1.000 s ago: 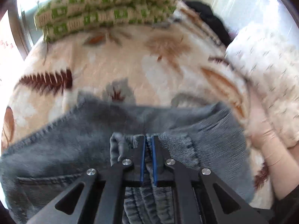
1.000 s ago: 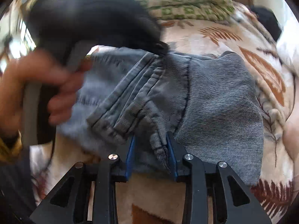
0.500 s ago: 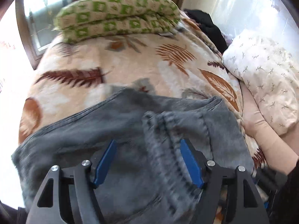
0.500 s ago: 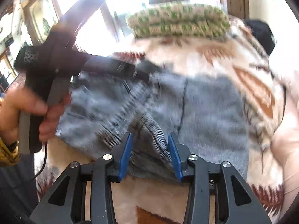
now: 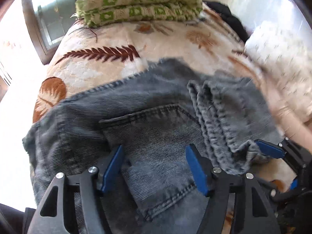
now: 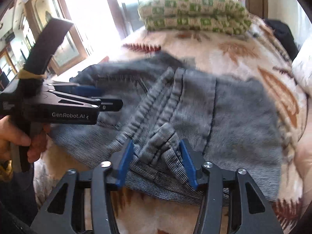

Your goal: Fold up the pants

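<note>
Left gripper [image 5: 154,167]: jaws wide, just opened, hanging over the back pocket of the pants [image 5: 148,120], nothing gripped.
Right gripper [image 6: 156,159]: jaws part open, just been opening; a bunched fold of the waistband sits between them, whether the pads touch it cannot be told.
Pants: grey denim, folded into a thick bundle at the near edge of the blanket [image 5: 117,39], cuffs stacked on top.
Blanket: cream with brown leaf prints, covering the bed.
Right of the pants: white patterned pillow [image 5: 276,44], blurred.
Far end: folded green-and-cream checked quilt [image 5: 138,0]; a dark garment [image 5: 230,19] beside it.
Beyond: window [image 5: 48,13].
</note>
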